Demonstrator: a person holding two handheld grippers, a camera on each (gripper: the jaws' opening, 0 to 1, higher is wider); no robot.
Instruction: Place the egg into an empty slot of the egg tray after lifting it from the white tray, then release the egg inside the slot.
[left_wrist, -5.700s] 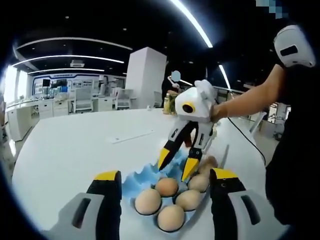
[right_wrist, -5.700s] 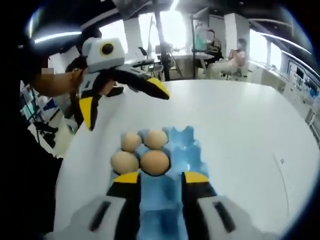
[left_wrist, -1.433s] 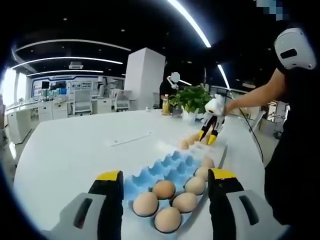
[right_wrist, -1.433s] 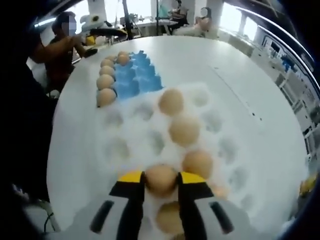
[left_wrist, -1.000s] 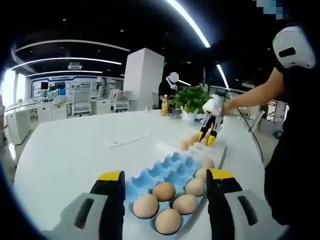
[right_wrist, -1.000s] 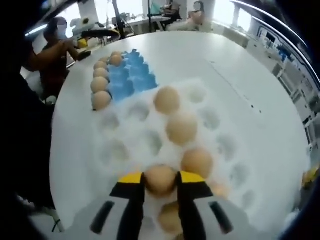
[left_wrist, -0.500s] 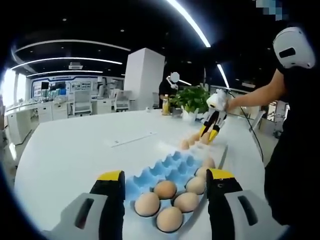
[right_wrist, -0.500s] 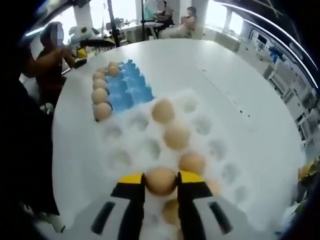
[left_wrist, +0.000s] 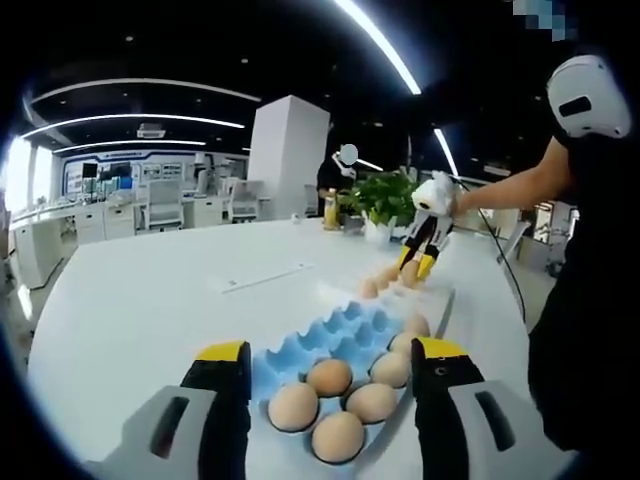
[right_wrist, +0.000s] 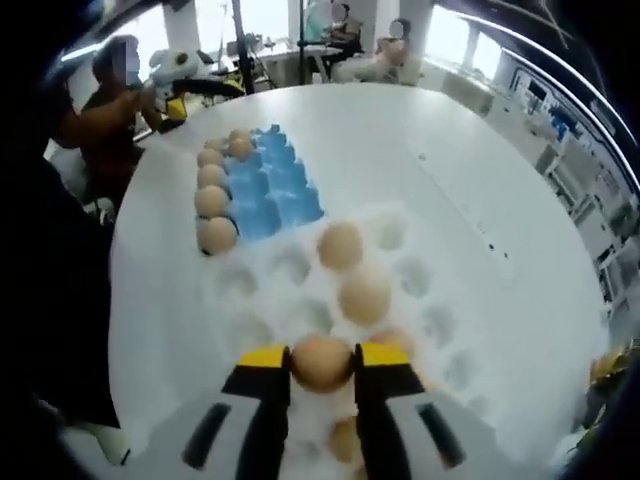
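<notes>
White round worktop (right_wrist: 480, 150) carrying two trays end to end. White tray (right_wrist: 440, 330) nearest the right tongs, dimpled, with loose eggs left in a diagonal line. Blue egg tray (right_wrist: 275, 190) beyond it, straight ahead and up-left along the jaw line in the right gripper view, long axis running away from the tongs toward the left tongs (right_wrist: 195, 85) at the far end. Filled eggs (right_wrist: 213, 203) in a single row down the blue tray's left edge; blue cups to their right empty. Right tongs (right_wrist: 322, 362) closed to egg width on the egg (right_wrist: 321, 362), held between the yellow tips, apparently above the white tray and short of the blue one. Judged: lift in hand, carry forward next; nearest free cups just past the blue tray's near edge, right of the egg row. Left gripper view: left tongs (left_wrist: 328, 356) spread wide, nothing between the jaws, hanging over the filled end of the egg tray (left_wrist: 330, 335), eggs (left_wrist: 333, 402) between the tips. Right tongs (left_wrist: 417, 264) far across, so carrying hand well apart from target end; left tongs nearer but idle.
</notes>
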